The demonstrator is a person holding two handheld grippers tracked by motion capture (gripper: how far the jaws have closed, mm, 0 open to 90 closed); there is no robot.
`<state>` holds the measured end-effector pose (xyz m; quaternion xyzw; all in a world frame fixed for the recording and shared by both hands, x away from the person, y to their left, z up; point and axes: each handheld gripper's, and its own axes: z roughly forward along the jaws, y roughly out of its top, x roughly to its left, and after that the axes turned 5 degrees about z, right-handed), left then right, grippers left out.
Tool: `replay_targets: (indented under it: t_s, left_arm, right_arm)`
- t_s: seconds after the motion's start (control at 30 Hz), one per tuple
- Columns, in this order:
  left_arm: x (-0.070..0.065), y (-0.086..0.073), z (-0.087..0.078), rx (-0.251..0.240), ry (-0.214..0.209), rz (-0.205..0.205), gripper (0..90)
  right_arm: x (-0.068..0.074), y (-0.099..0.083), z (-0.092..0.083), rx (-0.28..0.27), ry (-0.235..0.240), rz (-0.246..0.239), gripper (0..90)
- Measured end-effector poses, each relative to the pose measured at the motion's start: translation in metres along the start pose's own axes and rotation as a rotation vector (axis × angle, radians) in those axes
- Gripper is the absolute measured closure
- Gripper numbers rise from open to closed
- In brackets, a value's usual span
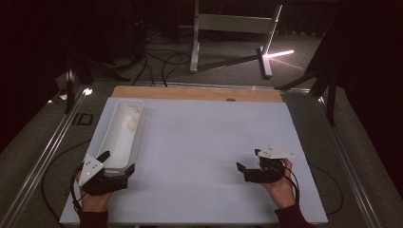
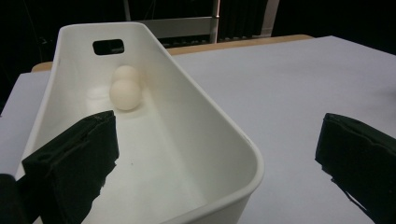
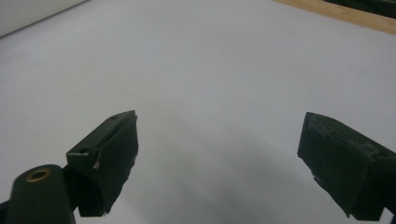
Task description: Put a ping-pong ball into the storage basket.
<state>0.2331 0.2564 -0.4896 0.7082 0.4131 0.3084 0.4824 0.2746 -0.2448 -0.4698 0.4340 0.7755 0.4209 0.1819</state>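
- White bin (image 1: 124, 134), long and narrow, lies along the left side of the pale table (image 1: 204, 156), its near end just at the left gripper (image 1: 117, 162).
- Left gripper's jaws are spread wide and straddle the bin's near right corner: in the left gripper view one jaw sits inside the bin (image 2: 154, 140), the other outside over the table; whether either touches the wall I cannot tell.
- Right gripper (image 1: 247, 161) rests low over the table's near right part, well apart from the bin, jaws spread, nothing between them.
- Two eggs (image 2: 125, 88) lie touching each other at the bin's far end, below a handle slot (image 2: 108, 46).
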Motion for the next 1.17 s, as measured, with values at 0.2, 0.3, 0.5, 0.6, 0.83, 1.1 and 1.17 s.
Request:
replay_targets:
  t_s: [0.2, 0.3, 0.5, 0.6, 0.83, 1.1, 1.17]
  left_arm:
    - [0.000, 0.000, 0.000, 0.002, 0.001, 0.001, 0.0]
    - [0.000, 0.000, 0.000, 0.003, 0.002, -0.002, 0.0]
    - [0.000, 0.000, 0.000, 0.002, 0.001, -0.002, 0.0]
    - [0.000, 0.000, 0.000, 0.006, 0.001, -0.003, 0.0]
    - [0.001, 0.000, 0.000, 0.001, 0.002, -0.006, 0.0]
    - [0.001, 0.000, 0.001, 0.006, 0.005, -0.003, 0.0]
    - [0.001, 0.000, 0.001, 0.007, 0.006, -0.003, 0.0]
  right_arm:
    - [0.001, -0.021, -0.012, -0.050, -0.008, -0.015, 11.8]
    - [0.001, -0.027, -0.017, -0.065, -0.018, -0.020, 11.8]
    - [-0.003, -0.034, -0.027, -0.113, -0.020, -0.001, 11.7]
    - [-0.004, -0.037, -0.030, -0.147, -0.025, 0.006, 11.3]
    - [-0.003, -0.045, -0.040, -0.228, -0.044, -0.004, 10.2]
    - [-0.003, -0.048, -0.043, -0.250, -0.054, 0.003, 10.2]
    - [-0.003, -0.048, -0.044, -0.258, -0.055, 0.005, 10.2]
